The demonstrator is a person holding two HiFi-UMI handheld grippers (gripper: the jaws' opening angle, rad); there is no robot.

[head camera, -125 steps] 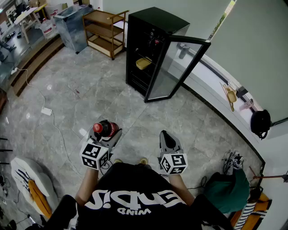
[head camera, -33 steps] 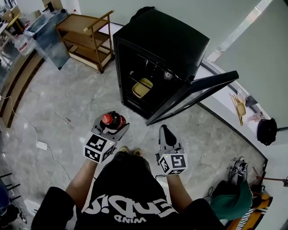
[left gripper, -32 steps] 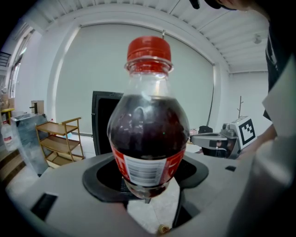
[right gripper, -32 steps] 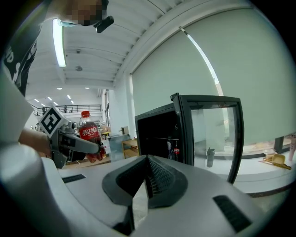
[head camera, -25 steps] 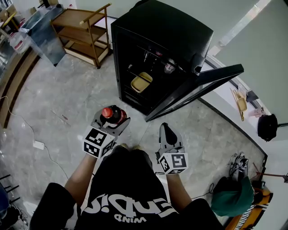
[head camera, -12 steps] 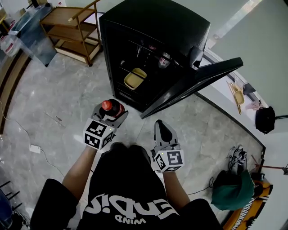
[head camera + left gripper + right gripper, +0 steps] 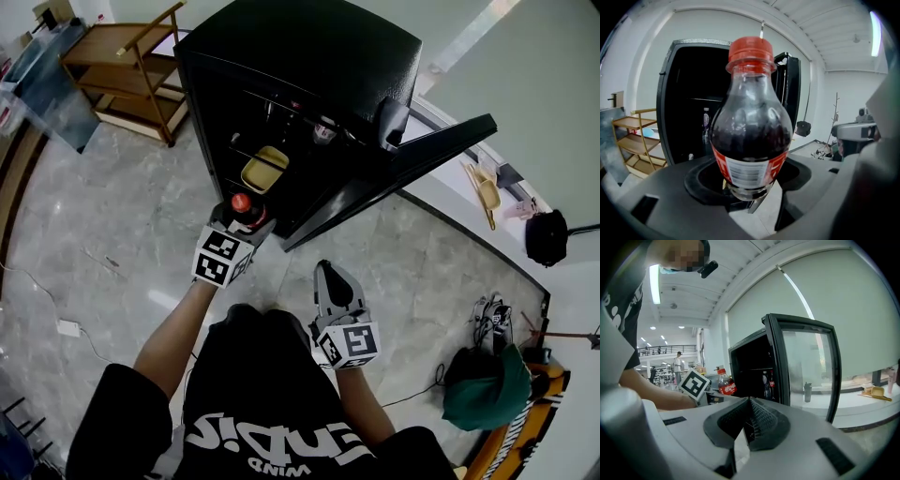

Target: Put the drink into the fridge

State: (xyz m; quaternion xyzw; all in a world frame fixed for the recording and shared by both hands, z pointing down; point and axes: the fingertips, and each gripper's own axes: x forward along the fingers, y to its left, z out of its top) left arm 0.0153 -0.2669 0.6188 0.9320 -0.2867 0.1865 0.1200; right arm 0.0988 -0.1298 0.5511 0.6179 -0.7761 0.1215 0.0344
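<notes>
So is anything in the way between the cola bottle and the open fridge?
Nothing visible. The left tool holds the cola bottle just in front of the fridge opening, and the glass door is swung wide to the right. A yellow container occupies one shelf inside.

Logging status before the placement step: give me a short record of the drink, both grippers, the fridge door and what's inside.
drink: cola bottle, dark liquid, red cap, upright
left gripper: shut on the cola bottle's lower body, held in front of the fridge opening
right gripper: shut, nothing between the jaws, back from the fridge
fridge: black, standing on the floor
door: swung open on the person's right
inside: yellow container on a shelf; bottles on a shelf
</notes>
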